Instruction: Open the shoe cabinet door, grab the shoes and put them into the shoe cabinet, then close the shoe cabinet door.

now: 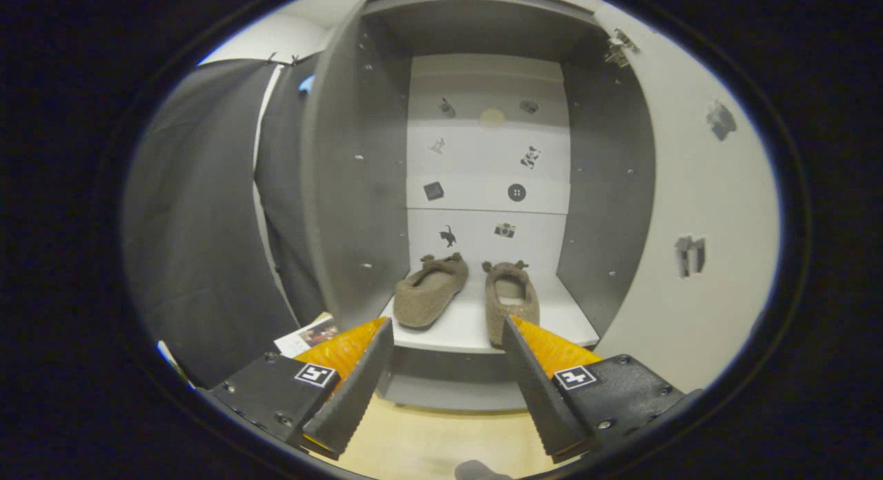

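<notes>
The shoe cabinet (359,170) stands open straight ahead, its grey side walls framing a white back panel with small stickers. Two brown fuzzy slippers lie on its white bottom shelf (562,321). The left slipper (429,292) is tipped on its side, sole outward; the right slipper (510,298) sits upright with its heel toward me. My gripper (447,332) is open, with nothing between its fingers, a short way back from the shelf's front edge. The cabinet door (690,211) is swung wide to the right, its hinge (619,49) at the top.
Black cloth (200,218) hangs to the left of the cabinet. A printed paper (307,335) lies on the floor by the cabinet's left foot. Light wooden floor (428,438) runs beneath the fingers. A small grey object (479,470) sits on the floor closest to me.
</notes>
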{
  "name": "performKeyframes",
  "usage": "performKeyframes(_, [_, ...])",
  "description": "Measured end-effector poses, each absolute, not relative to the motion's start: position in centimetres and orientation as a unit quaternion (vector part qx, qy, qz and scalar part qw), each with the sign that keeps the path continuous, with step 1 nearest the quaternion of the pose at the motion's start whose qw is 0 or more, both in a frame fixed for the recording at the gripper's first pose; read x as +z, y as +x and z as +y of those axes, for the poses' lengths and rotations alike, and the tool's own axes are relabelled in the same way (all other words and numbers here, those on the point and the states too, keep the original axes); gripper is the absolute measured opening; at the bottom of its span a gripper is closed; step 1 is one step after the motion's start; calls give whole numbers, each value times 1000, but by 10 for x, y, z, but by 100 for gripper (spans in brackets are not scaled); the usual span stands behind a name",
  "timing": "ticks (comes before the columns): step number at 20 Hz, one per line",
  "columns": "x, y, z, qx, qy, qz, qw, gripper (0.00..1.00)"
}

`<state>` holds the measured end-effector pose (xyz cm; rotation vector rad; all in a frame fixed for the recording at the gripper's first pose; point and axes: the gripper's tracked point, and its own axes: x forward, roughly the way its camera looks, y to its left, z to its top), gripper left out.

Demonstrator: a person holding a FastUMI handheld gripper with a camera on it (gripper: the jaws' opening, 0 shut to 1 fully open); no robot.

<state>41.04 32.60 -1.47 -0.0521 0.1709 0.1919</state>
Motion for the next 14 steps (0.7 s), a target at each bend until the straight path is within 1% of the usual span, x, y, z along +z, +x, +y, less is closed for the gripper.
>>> performKeyframes(4, [-4,327,315,116,-14,57,992,100])
performKeyframes(9, [6,233,280,139,-2,37,990,100])
performKeyframes(14, [10,154,218,132,-6,21,991,100])
